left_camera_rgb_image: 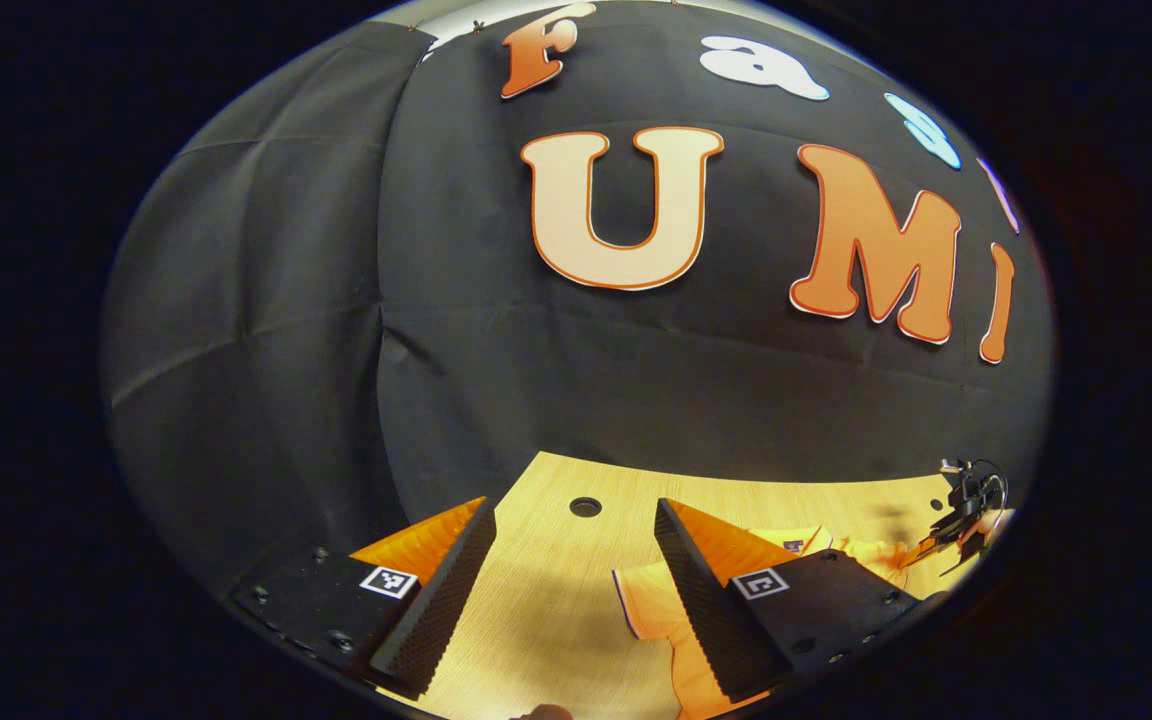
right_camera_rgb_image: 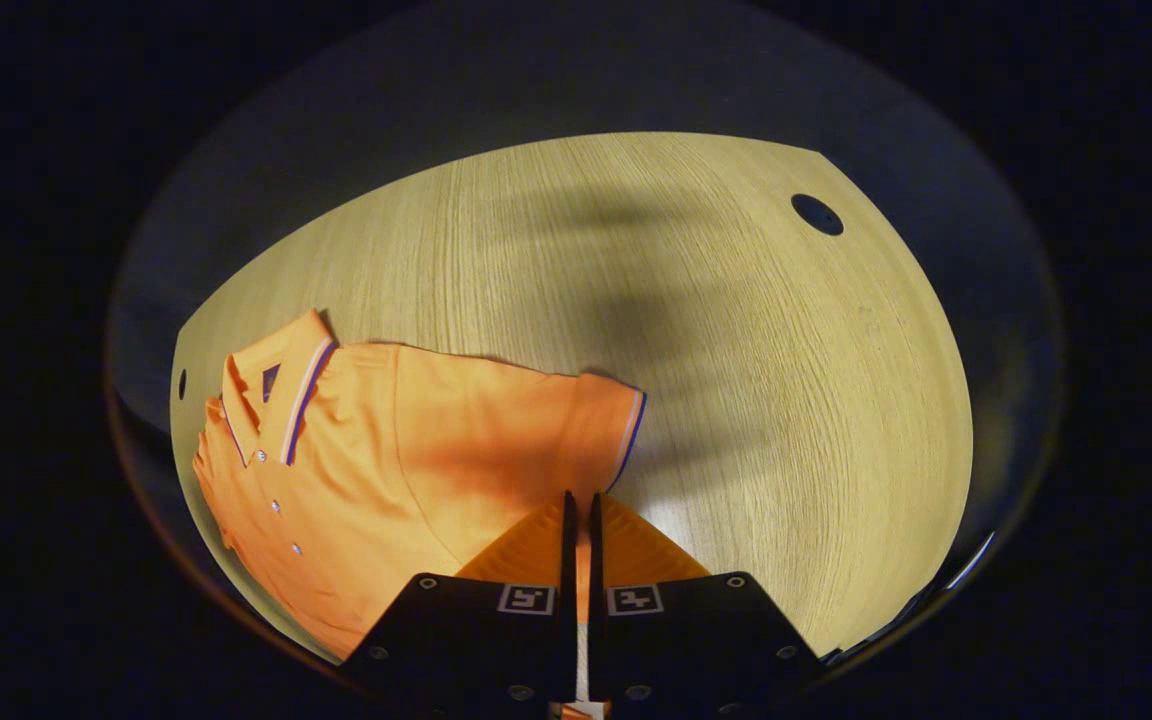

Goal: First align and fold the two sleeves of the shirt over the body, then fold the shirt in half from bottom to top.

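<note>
Orange polo shirt lies flat on the wood-grain table, left gripper spread wide, right gripper pinched nearly together above the sleeve.

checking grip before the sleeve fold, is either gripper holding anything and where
The right gripper is shut at the shirt sleeve's lower edge; whether cloth is pinched cannot be told. The left gripper holds nothing.

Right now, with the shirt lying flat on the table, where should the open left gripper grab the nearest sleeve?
Take the sleeve at its striped cuff edge, coming in low from the bare table side. It lies flat with its edge free, so one finger of the left gripper can probably slide underneath.
</note>
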